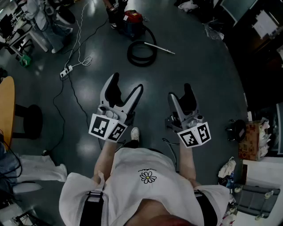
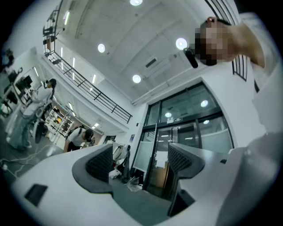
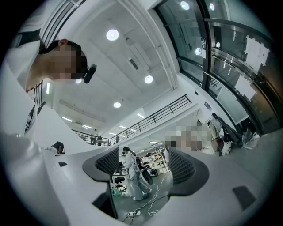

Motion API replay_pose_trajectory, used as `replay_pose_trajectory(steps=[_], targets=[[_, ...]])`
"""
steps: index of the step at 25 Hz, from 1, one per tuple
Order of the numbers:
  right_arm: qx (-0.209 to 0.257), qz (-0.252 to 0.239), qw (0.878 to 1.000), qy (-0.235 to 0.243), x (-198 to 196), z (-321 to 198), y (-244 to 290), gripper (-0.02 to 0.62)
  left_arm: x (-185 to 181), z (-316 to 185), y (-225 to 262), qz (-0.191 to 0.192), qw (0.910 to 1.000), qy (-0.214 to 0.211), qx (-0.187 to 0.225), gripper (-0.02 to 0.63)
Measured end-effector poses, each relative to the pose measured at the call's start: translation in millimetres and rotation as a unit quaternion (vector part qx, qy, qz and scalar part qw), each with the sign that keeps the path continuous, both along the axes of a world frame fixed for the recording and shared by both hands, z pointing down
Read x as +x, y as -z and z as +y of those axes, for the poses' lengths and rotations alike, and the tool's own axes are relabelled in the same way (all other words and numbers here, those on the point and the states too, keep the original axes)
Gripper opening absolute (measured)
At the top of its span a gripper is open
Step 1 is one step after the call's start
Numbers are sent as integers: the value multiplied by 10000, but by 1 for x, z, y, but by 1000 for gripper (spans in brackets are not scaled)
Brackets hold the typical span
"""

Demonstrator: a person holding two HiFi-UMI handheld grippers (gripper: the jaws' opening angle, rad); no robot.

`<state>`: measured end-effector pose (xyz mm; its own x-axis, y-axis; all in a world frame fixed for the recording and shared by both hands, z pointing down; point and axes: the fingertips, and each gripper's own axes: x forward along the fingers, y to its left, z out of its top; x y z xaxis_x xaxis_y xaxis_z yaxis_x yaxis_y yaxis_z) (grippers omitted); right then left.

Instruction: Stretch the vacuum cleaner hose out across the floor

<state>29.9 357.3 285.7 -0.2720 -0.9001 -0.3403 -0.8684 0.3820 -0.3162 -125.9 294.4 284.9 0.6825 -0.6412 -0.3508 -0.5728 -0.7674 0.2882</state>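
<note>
The red vacuum cleaner [image 1: 132,22] stands on the dark floor far ahead of me. Its black hose [image 1: 142,54] lies coiled in a loop beside it, and a silver wand [image 1: 159,47] sticks out to the right. My left gripper [image 1: 127,86] is held up in front of my body, well short of the hose, jaws wide apart and empty. My right gripper [image 1: 180,92] hangs beside it, also open and empty. Both gripper views tilt upward at ceiling and hall; the left gripper [image 2: 139,164] and right gripper [image 3: 143,164] have nothing between their pads.
A white power strip [image 1: 66,71] with trailing cables lies on the floor at the left. A black stool [image 1: 32,121] and a yellow table edge [image 1: 6,110] stand at the far left. Boxes and clutter [image 1: 250,141] sit at the right. People stand near the vacuum [image 1: 116,11].
</note>
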Motion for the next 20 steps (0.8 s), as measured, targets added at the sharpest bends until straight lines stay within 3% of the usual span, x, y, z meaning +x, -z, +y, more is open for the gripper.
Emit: replay_pose_trajectory(steps=[2, 4, 8, 12, 17, 20], targets=[[-71, -271, 9996, 32, -1, -36, -4, 360, -6, -34, -2, 180, 9997, -169, -69, 393], [-198, -404, 9989, 96, -1, -68, -9, 360, -6, -63, -6, 96, 9997, -222, -85, 391], [-514, -169, 9981, 302, 0, -122, -23, 360, 10, -105, -16, -306, 9992, -265, -37, 391], [-591, -162, 9972, 435, 10, -184, -36, 360, 26, -168, -33, -354, 9986, -256, -300, 390], [-526, -188, 9983, 187, 59, -280, -50, 359, 67, -269, -48, -359, 9978, -344, -444, 390], [-676, -34, 9976, 142, 90, -354, -62, 359, 97, -343, -55, -605, 9962, -357, -506, 390]])
